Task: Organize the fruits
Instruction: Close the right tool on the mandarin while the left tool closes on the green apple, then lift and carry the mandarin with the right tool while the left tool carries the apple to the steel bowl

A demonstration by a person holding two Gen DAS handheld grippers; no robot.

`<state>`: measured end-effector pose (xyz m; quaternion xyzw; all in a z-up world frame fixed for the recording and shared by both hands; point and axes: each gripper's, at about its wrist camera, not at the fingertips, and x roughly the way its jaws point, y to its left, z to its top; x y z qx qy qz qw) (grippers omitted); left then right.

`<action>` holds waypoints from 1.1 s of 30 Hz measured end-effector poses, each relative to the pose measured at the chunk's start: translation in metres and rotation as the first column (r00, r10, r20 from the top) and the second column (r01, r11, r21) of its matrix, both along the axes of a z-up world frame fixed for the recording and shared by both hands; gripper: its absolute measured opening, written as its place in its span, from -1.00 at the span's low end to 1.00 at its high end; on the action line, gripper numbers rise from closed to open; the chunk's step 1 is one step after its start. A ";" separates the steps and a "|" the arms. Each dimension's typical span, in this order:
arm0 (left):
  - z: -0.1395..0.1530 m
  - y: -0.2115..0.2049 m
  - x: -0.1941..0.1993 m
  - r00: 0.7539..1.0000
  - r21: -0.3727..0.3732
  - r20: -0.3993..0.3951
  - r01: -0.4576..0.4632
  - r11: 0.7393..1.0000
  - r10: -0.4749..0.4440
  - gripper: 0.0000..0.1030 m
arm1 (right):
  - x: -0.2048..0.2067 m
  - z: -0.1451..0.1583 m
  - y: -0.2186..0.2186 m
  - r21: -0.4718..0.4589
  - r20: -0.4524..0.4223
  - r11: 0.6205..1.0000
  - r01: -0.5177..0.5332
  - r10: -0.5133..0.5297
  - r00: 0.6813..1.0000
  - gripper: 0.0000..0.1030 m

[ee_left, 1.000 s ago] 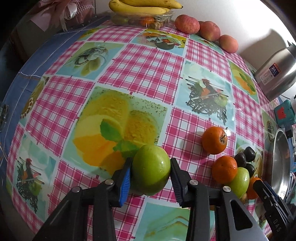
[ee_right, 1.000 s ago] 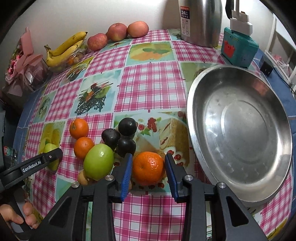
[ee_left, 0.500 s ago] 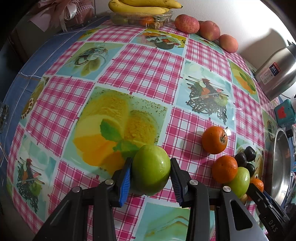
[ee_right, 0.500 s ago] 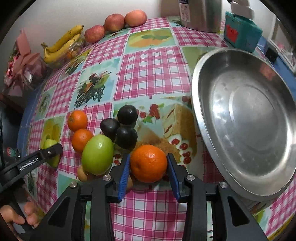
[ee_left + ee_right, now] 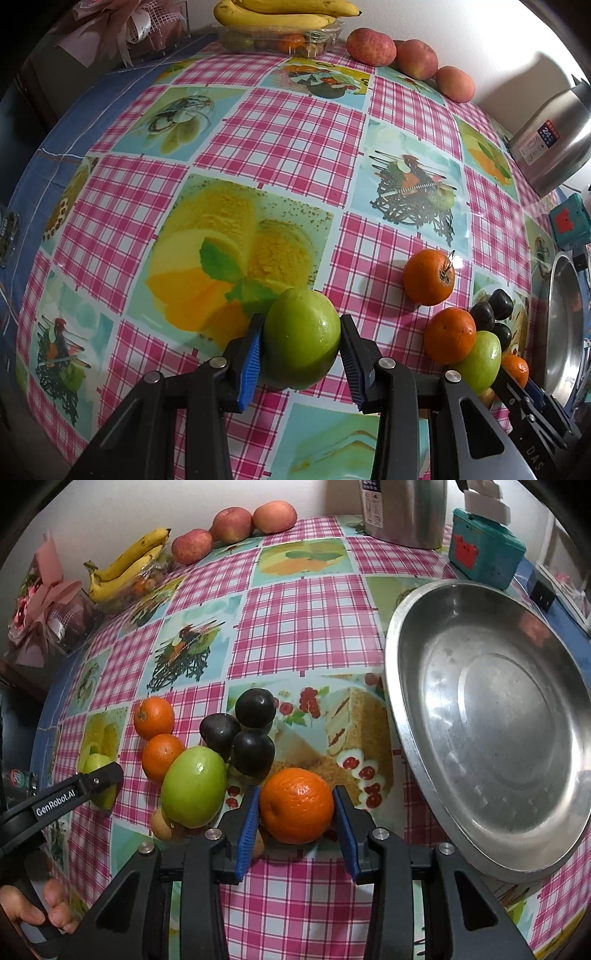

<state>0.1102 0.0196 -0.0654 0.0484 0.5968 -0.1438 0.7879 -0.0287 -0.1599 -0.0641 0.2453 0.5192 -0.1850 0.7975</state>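
Basically two grasps are set, both across the widest part of round fruit. Steel basin (image 5: 491, 716) sits far right on the tabletop (image 5: 280, 122), nothing in it, probably the drop target; rigid, so set fruit down gently or it will roll and clatter.

Left gripper (image 5: 302, 349) has its blue pads against both sides of a green apple (image 5: 303, 338), which sits near centre-left, apart from the pile. Apple looks firm, fairly dense, waxy skin: likely slippery, so keep the pads at its equator.

Right gripper (image 5: 295, 812) is clamped on an orange (image 5: 296, 805) at the near edge of the pile, just left of the basin. Pebbled peel should grip better and give slightly, so don't over-squeeze.

Second green apple (image 5: 194, 786) sits just beside the orange; dark plums (image 5: 255, 707) behind look soft and bruise-prone.
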 end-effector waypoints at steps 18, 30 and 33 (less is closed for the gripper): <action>0.000 -0.001 -0.001 1.000 0.007 0.006 0.011 1.000 -0.011 -0.19 | 0.006 0.000 0.014 -0.104 -0.040 0.991 -0.086 0.082 0.996 -0.23; 0.032 0.002 -0.003 0.997 -0.040 0.080 0.008 0.999 -0.005 -0.19 | 0.003 0.019 0.013 -0.111 0.015 0.991 -0.074 0.076 0.997 -0.26; 0.045 -0.001 -0.004 0.995 -0.070 0.101 0.015 0.997 -0.008 -0.19 | 0.001 0.031 0.010 -0.106 0.056 0.992 -0.061 0.068 0.996 -0.26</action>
